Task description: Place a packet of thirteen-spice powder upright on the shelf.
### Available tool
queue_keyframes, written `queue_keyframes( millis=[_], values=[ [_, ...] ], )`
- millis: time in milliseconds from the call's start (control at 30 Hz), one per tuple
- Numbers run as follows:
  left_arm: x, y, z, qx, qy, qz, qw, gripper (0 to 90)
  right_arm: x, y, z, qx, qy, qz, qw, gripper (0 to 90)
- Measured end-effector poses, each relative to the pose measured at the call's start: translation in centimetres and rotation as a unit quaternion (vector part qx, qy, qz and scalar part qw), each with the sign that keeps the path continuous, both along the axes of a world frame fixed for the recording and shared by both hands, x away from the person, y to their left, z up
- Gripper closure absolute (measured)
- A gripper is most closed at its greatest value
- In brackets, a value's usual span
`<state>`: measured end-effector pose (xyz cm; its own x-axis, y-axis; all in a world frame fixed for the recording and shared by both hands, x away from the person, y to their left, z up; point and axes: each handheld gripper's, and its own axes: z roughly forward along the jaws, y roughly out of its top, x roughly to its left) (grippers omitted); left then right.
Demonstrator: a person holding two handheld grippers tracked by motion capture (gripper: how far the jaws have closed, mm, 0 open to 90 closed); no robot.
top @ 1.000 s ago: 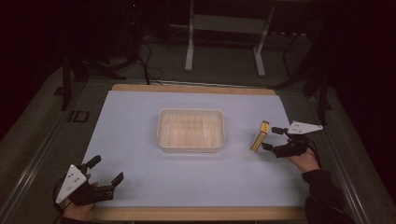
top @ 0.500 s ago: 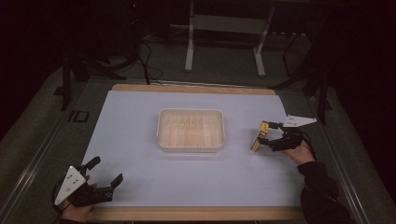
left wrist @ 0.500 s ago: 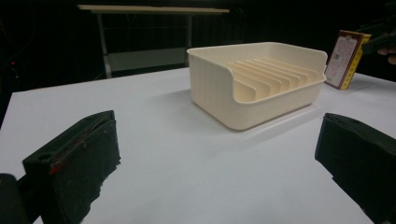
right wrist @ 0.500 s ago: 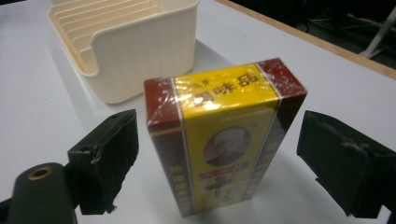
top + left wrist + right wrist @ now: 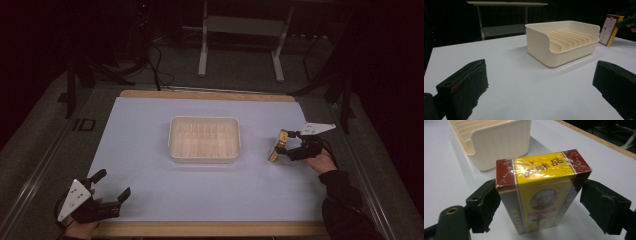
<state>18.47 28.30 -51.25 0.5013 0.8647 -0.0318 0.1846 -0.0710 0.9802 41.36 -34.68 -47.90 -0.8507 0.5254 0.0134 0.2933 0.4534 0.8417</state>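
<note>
Here the cream tray [image 5: 204, 139] sits empty, left gripper [image 5: 111, 184] spread wide, right gripper [image 5: 283, 148] clamping the yellow box [image 5: 541, 190].

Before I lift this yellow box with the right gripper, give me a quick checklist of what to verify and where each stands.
1. Box between the right gripper's jaws: ok.
2. Jaws pressing on both sides of the box: cannot tell; the right side shows a small gap.
3. Box upright: not ok, it leans in the high view.
4. Tray apart from the box: ok.
5. Left gripper open, at the table's near left corner: ok.
</note>
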Motion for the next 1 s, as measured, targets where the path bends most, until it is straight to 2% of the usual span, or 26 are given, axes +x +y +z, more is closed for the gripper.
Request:
queue_keyframes(
  millis=[67,133,500,800,833,1000],
  values=[
    [0.0,0.0,0.0,0.000,0.001,0.000,1.0000,0.0,-0.1,0.0,0.1,-0.007,-0.012,0.003,0.9999,22.1],
    [0.0,0.0,0.0,0.000,0.001,0.000,1.0000,0.0,-0.1,0.0,0.2,-0.008,-0.013,0.010,0.9998,28.4],
    [0.1,-0.1,0.0,-0.001,0.002,-0.002,1.0000,0.0,-0.2,0.2,0.9,-0.028,-0.013,0.028,0.9991,30.0],
    [0.1,0.0,0.0,-0.002,0.002,-0.003,1.0000,0.0,-0.3,0.2,2.5,-0.024,-0.015,0.038,0.9988,30.2],
    [0.1,0.0,0.0,-0.002,0.002,-0.003,1.0000,0.0,-0.3,0.2,3.2,-0.025,-0.018,0.042,0.9986,30.3],
    [0.1,-0.1,0.0,-0.003,0.004,-0.003,1.0000,0.0,-0.2,0.6,4.2,-0.027,-0.020,0.050,0.9982,30.3]
  ],
)
